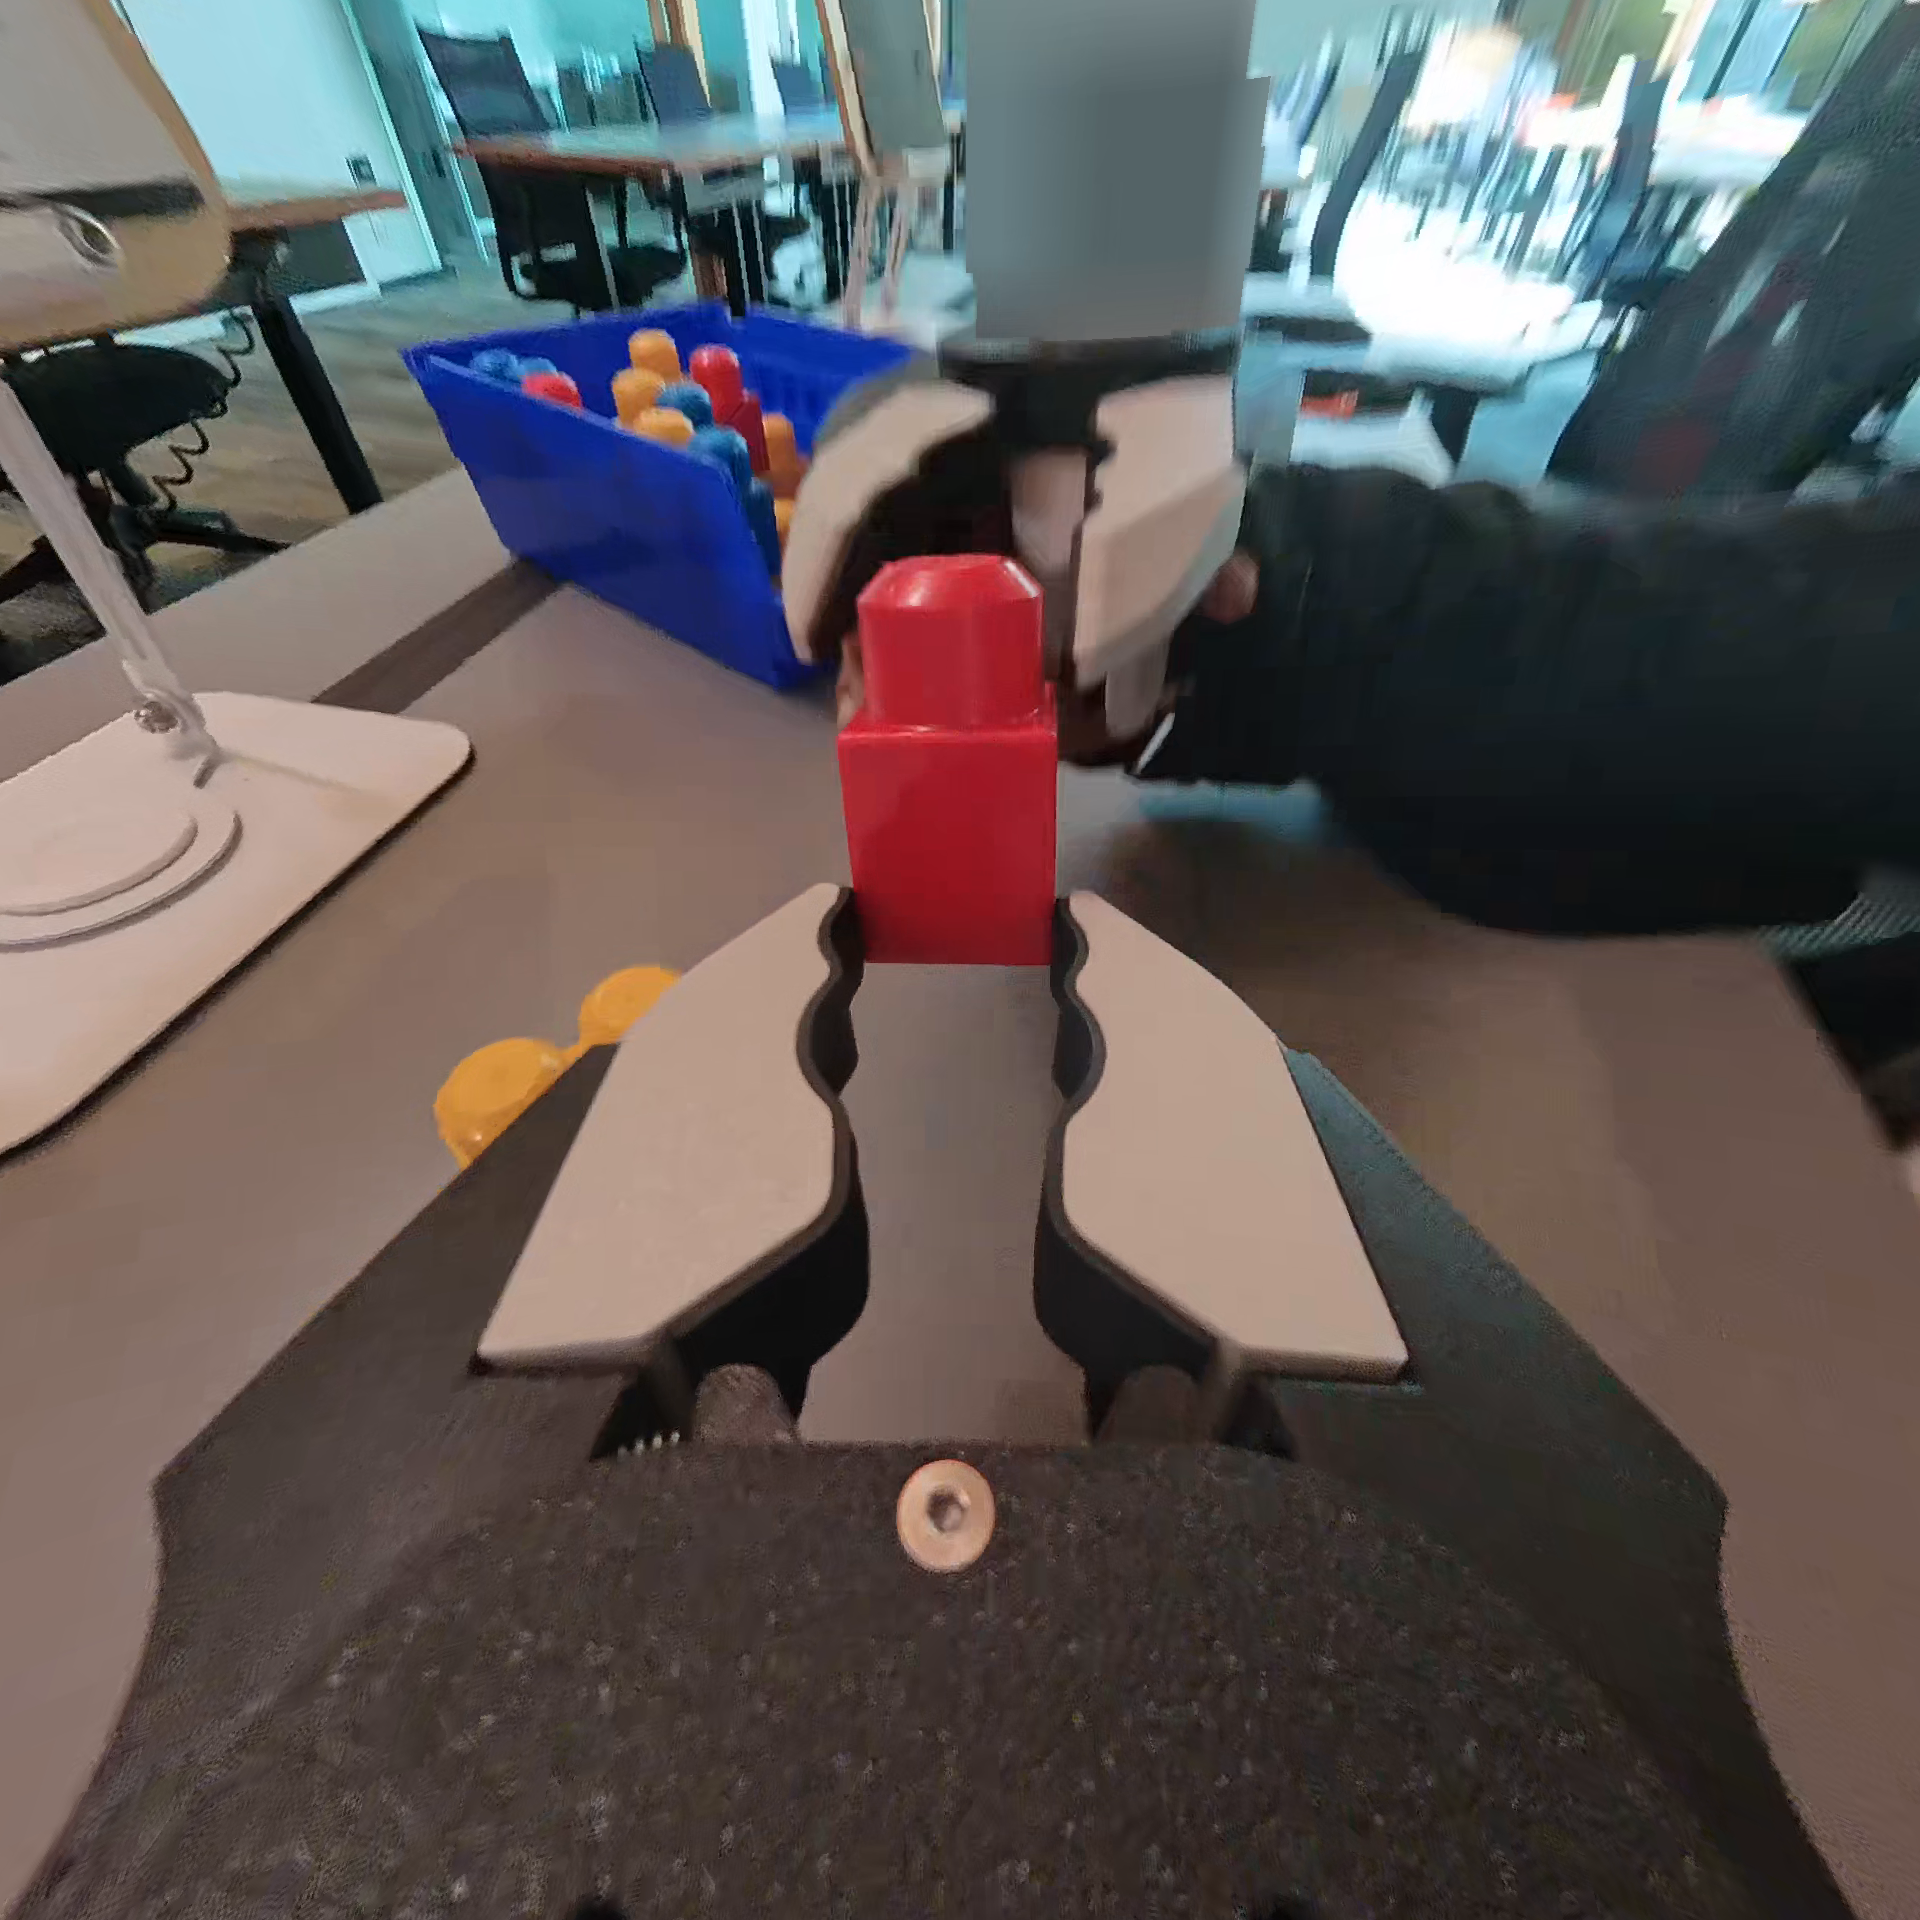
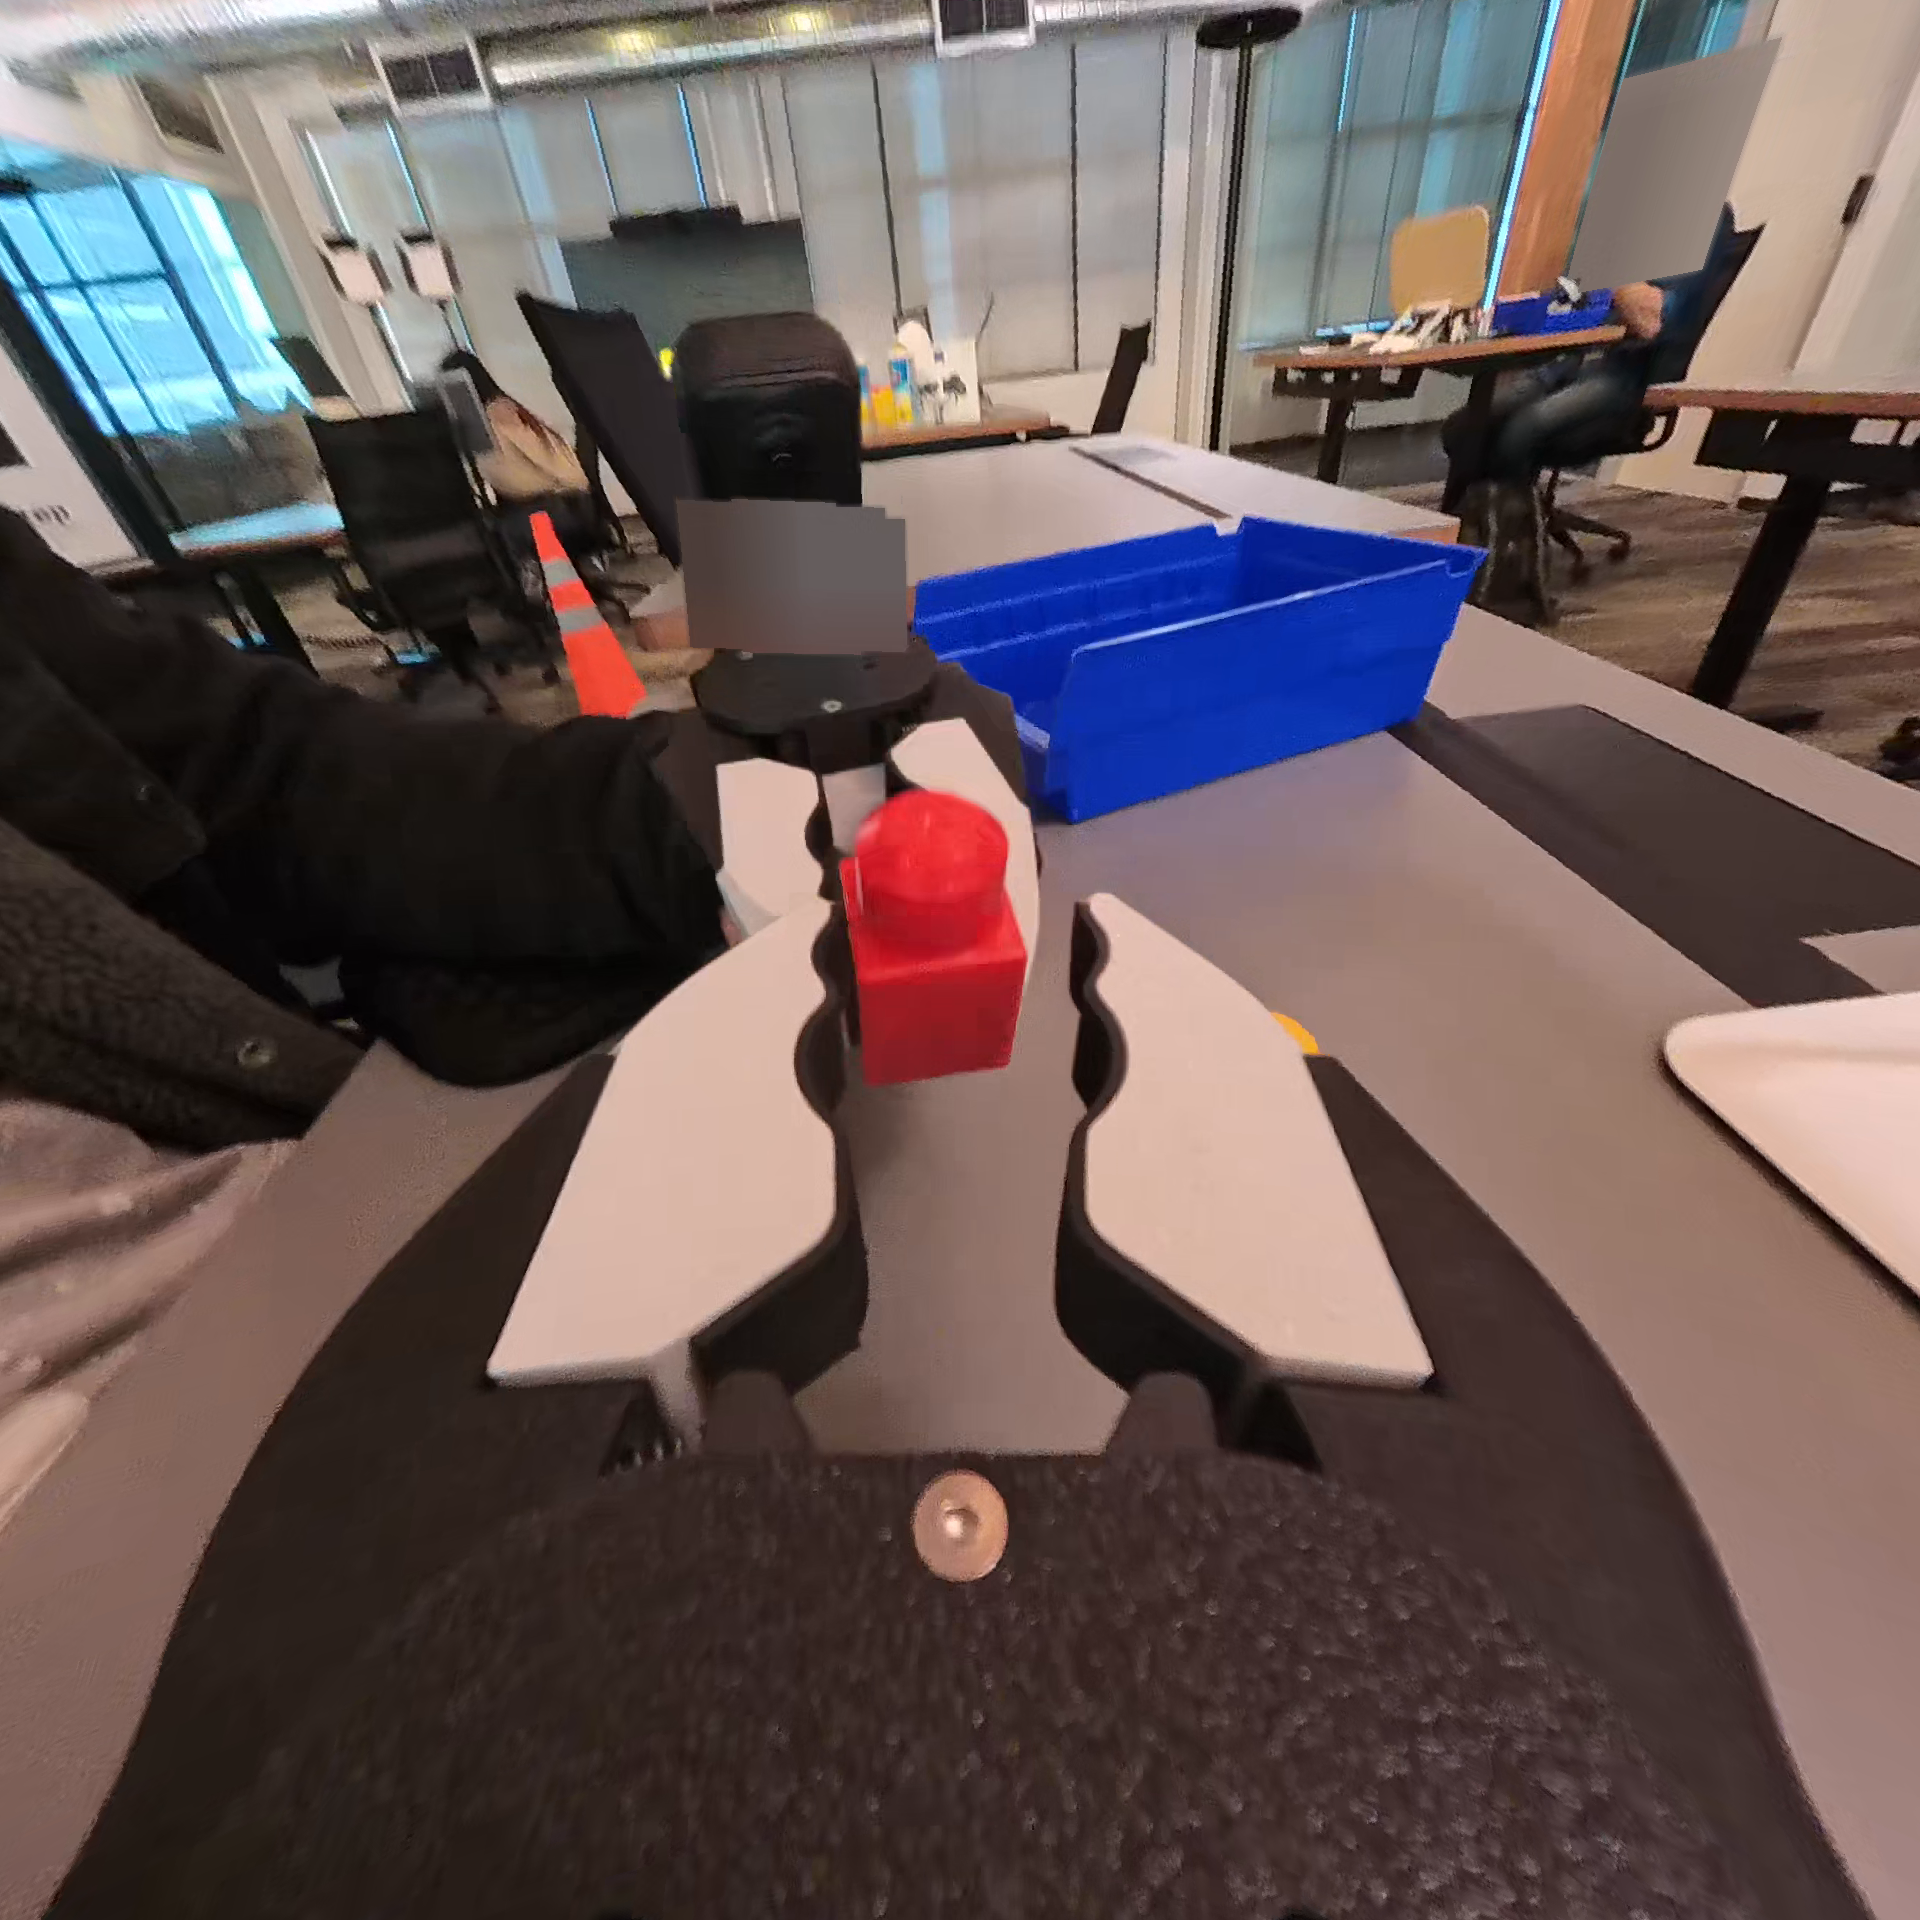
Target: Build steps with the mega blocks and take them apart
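A red one-stud mega block (image 1: pixel 951 831) stands upright between the tips of my left gripper (image 1: pixel 954 920), which is shut on its lower sides. In the right wrist view the same red block (image 2: pixel 935 977) sits between the fingers of my right gripper (image 2: pixel 956 920), which is open. The block touches the left finger and a gap shows on the right. My grippers face each other across the block. The right gripper's fingers (image 1: pixel 1153 520) show behind the block, and the left gripper's fingers (image 2: pixel 764 831) show behind it in the right wrist view. A yellow block (image 1: pixel 540 1060) lies on the table left of my left gripper.
A blue bin (image 1: pixel 623 520) with several red, blue and orange blocks stands at the back of the grey table (image 1: pixel 623 831); it also shows in the right wrist view (image 2: pixel 1195 644). A white lamp base (image 1: pixel 208 831) sits at the left. A person's dark sleeve (image 1: pixel 1507 675) reaches in from the right. The tips of one gripper are about 4 centimetres away from the tips of the other.
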The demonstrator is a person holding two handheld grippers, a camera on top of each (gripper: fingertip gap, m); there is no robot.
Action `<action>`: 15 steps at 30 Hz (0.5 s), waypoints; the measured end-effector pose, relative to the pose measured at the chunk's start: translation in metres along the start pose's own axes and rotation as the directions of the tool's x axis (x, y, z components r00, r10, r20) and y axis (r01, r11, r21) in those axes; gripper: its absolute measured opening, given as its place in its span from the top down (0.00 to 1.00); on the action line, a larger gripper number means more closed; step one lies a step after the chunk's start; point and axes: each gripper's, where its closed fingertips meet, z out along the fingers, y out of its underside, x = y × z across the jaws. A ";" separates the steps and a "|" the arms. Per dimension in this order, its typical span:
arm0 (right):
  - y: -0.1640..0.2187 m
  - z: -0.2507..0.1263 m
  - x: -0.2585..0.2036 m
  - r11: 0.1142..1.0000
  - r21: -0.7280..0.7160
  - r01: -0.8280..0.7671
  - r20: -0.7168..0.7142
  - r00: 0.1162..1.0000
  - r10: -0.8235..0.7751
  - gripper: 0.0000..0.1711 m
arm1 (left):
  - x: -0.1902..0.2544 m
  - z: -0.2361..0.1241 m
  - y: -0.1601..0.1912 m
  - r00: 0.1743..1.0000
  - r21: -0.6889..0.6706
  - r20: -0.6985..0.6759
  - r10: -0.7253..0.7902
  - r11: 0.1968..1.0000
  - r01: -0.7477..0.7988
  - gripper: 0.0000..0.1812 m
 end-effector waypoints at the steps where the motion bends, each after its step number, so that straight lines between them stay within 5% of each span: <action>1: 0.001 -0.002 -0.001 1.000 -0.024 0.006 0.002 1.000 -0.006 0.76 | 0.001 0.002 0.005 1.000 -0.025 -0.001 0.021 0.999 -0.021 0.81; 5: 0.020 0.002 -0.008 0.984 -0.166 0.058 0.017 0.998 -0.056 0.78 | 0.007 0.012 0.020 0.999 -0.088 -0.024 0.049 0.995 -0.051 0.81; 15: 0.022 -0.001 -0.005 0.974 -0.220 0.056 -0.007 0.998 -0.059 0.83 | 0.003 0.012 0.019 0.998 -0.066 0.004 0.062 0.996 -0.062 0.81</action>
